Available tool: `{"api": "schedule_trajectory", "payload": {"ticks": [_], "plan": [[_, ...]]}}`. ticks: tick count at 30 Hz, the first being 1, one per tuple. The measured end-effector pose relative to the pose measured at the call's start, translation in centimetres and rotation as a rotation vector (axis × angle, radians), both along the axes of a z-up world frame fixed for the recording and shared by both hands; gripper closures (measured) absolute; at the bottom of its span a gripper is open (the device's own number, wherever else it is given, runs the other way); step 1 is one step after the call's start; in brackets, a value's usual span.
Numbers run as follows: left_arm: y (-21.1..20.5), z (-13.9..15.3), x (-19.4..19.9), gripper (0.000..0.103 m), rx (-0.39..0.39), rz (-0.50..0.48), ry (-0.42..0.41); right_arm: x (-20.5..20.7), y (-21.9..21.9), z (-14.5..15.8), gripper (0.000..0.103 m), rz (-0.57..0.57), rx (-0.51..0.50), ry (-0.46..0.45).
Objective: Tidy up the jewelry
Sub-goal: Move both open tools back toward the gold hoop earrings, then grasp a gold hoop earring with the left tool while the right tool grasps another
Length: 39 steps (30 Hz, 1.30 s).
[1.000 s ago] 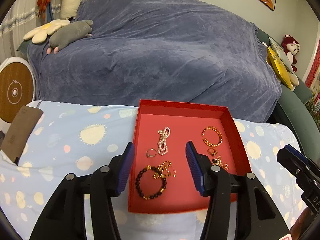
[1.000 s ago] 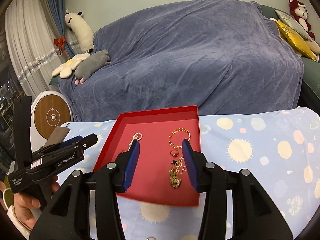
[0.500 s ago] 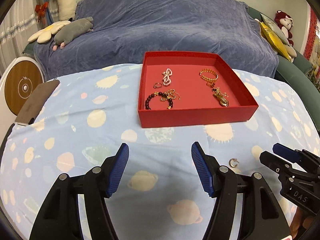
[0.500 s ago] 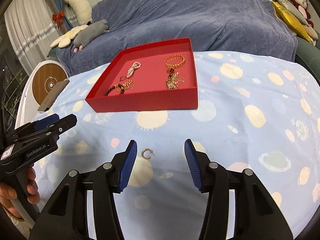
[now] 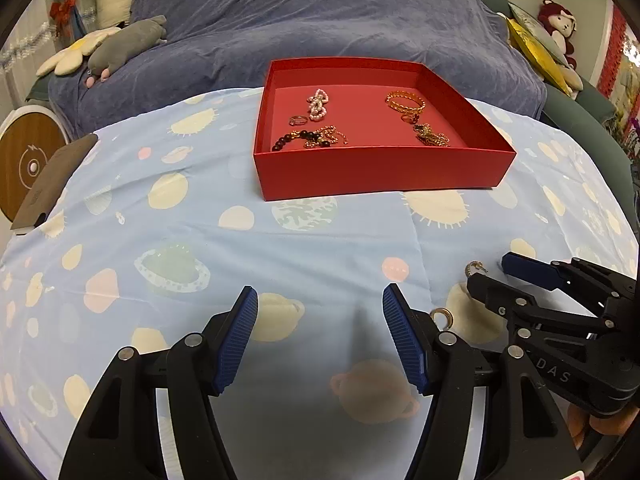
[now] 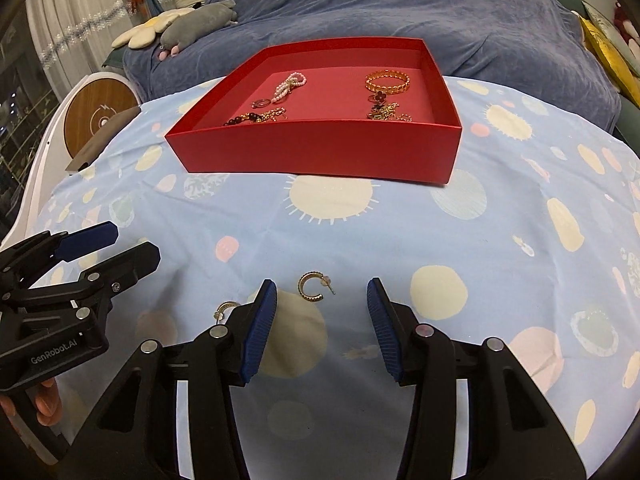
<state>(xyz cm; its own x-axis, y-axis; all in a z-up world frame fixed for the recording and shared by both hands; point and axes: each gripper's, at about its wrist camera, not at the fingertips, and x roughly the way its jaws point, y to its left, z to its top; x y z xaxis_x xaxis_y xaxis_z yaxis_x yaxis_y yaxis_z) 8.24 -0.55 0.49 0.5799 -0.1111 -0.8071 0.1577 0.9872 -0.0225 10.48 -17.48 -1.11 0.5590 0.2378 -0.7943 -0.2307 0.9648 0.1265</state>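
A red tray on the patterned blue cloth holds a pearl piece, a gold bangle, a dark bead bracelet, a ring and gold chains. Two gold hoop earrings lie on the cloth nearer me. One hoop lies just ahead of my open right gripper, between its fingertips. The other hoop lies by the right gripper's left finger. My left gripper is open and empty, low over the cloth.
A sofa under a blue-grey cover with plush toys stands behind the table. A round wooden disc and a brown flat object are at the left edge. Yellow cushions lie at the right.
Both grippers have pulled back from above the tray and come down low over the cloth. The right gripper now has a hoop earring between its open fingertips.
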Motion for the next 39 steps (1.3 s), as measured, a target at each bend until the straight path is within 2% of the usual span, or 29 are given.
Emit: {"api": "schedule_trajectory", "payload": {"ticks": [5, 10, 21, 29, 31, 33, 39], "plan": [[-0.2, 0.0, -0.3, 0.040, 0.000, -0.016, 0.000, 0.1, 0.4, -0.3, 0.068, 0.012, -0.025, -0.007], [-0.4, -0.2, -0.5, 0.040, -0.007, -0.029, 0.011, 0.2, 0.3, -0.3, 0.084, 0.013, -0.034, -0.010], [-3.1, -0.6, -1.6, 0.040, -0.022, -0.119, 0.021, -0.3, -1.3, 1.1, 0.084, -0.008, -0.016, -0.024], [-5.2, -1.4, -1.5, 0.041, -0.019, -0.146, 0.028, -0.6, -2.5, 1.0, 0.084, -0.034, -0.011, -0.017], [-5.6, -1.6, -1.5, 0.045, -0.005, -0.155, 0.022, -0.6, -2.7, 1.1, 0.084, -0.036, -0.008, -0.016], [-5.9, -1.9, -1.4, 0.059, 0.004, -0.167, 0.029, -0.6, -2.8, 1.0, 0.084, -0.038, -0.008, -0.016], [-6.5, -2.6, -1.4, 0.069, 0.023, -0.176, 0.032, -0.6, -3.2, 0.9, 0.084, -0.049, -0.003, -0.011]]}}
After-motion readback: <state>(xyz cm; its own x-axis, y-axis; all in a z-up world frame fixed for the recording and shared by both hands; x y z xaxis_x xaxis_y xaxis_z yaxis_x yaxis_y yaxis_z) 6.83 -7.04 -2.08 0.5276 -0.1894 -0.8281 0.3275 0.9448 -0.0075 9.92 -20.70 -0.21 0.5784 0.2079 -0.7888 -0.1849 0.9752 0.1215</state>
